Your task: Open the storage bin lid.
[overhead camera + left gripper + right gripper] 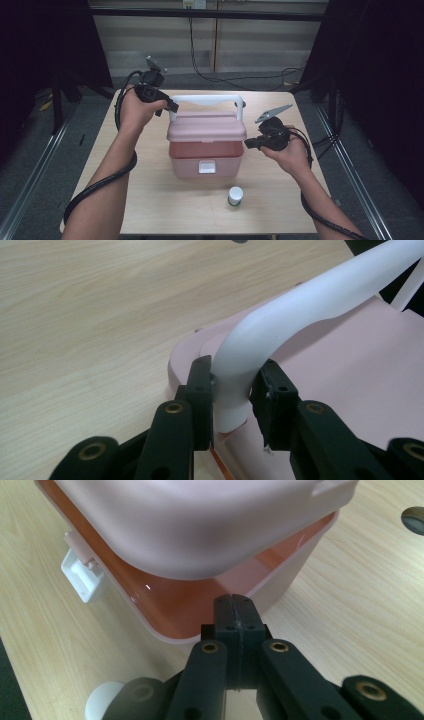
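Here, left gripper (231, 385) clamps the box's handle (300, 305), lid (206, 127) raised; right gripper (235, 611) clenched empty, beside the box (202, 160).

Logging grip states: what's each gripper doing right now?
Left gripper: shut on the white handle.
Right gripper: shut, holding nothing.

Handle (300, 305) far end cut off by edge; bottle (102, 700) mostly behind hand-held gripper.

no readable text, labels or numbers
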Demonstrator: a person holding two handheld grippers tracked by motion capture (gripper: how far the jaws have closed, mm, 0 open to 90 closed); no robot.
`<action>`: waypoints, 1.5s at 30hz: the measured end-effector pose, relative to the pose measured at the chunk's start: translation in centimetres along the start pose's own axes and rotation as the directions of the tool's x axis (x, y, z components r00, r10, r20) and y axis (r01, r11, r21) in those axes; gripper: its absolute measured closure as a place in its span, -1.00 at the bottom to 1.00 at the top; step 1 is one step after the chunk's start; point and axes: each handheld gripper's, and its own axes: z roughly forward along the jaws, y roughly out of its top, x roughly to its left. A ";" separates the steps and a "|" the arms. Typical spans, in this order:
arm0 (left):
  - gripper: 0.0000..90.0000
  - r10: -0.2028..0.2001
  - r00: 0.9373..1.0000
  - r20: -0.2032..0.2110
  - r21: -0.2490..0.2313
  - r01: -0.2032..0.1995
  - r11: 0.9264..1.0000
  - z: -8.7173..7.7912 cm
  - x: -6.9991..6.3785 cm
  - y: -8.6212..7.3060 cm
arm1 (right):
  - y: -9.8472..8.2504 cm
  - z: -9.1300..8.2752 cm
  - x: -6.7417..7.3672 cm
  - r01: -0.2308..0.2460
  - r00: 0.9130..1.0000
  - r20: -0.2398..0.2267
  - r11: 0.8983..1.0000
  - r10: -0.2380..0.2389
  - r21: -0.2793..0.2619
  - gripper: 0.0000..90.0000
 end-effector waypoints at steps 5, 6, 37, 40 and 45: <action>0.57 0.002 1.000 0.002 -0.008 -0.002 1.000 0.0 0.0 -0.1 | 0.4 0.4 0.3 -0.010 1.000 -0.020 1.000 0.009 -0.019 1.00; 0.57 0.003 1.000 0.001 -0.009 -0.003 1.000 0.0 0.0 -0.1 | 0.5 0.5 0.4 -0.001 1.000 -0.014 1.000 0.001 -0.013 1.00; 0.25 0.033 0.999 -0.024 -0.064 -0.035 0.997 -0.4 1.3 -1.9 | 1.8 0.9 1.1 0.010 1.000 -0.017 0.999 -0.010 -0.040 1.00; 0.18 0.033 0.999 -0.030 -0.066 -0.035 0.997 -0.6 1.7 -2.5 | 1.9 0.9 1.1 0.014 1.000 -0.010 0.999 -0.014 -0.033 1.00; 0.11 0.042 0.999 -0.026 -0.055 -0.043 0.998 -0.4 2.5 -3.8 | 2.2 0.7 1.2 0.016 1.000 -0.003 0.999 -0.017 -0.036 1.00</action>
